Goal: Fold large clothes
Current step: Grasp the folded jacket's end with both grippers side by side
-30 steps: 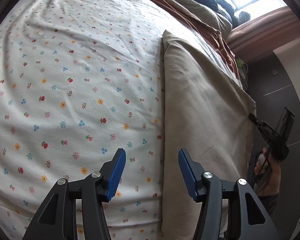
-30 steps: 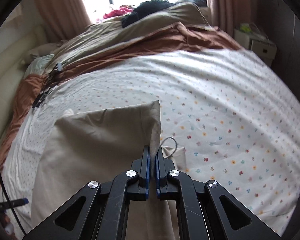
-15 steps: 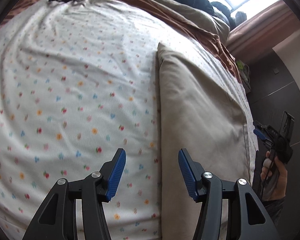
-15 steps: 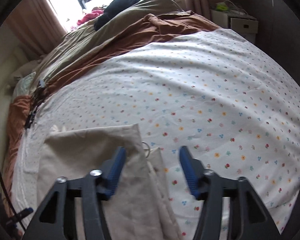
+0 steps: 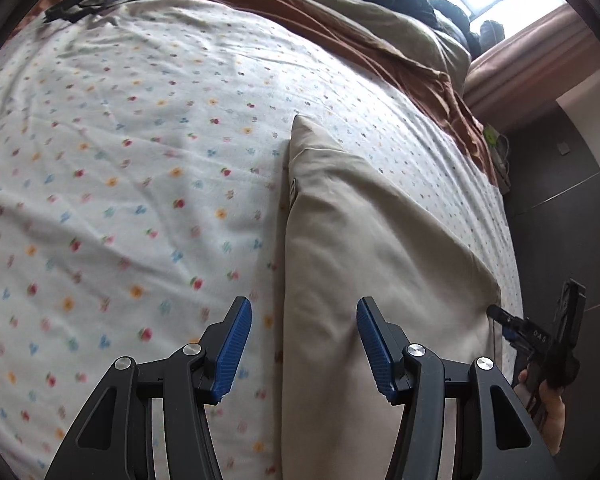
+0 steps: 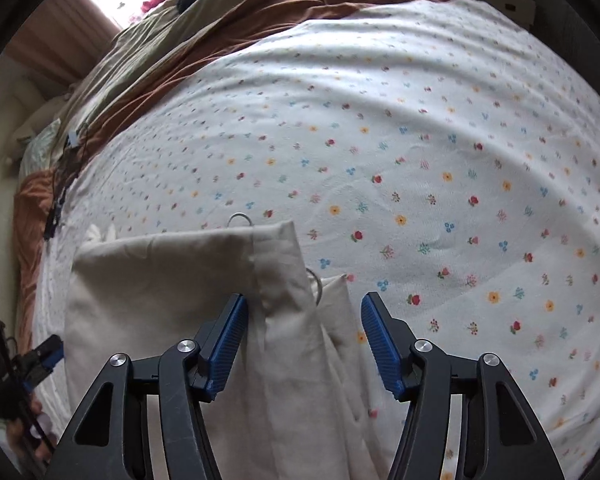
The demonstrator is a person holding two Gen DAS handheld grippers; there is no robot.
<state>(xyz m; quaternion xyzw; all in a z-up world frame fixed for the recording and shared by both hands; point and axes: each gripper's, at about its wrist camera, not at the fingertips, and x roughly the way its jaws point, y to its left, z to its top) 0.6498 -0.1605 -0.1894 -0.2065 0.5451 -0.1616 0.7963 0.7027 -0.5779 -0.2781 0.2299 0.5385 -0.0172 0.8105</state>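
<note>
Folded beige garment (image 5: 372,248) on floral bedsheet (image 5: 140,160), left tongs (image 5: 304,344) spread apart, right tongs (image 6: 302,340) spread apart, both holding nothing

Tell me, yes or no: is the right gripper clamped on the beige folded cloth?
No; the right gripper is open above the beige folded cloth.

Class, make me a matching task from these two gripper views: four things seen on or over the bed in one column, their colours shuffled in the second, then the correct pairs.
Things:
1. folded garment
2. bed sheet
3. bunched blanket
4. gripper pads

Colours:
A. blue
B. white with small flowers
C. rust brown
D. beige

Pairs: 1-D, 2-B, 3-C, 4-A
</note>
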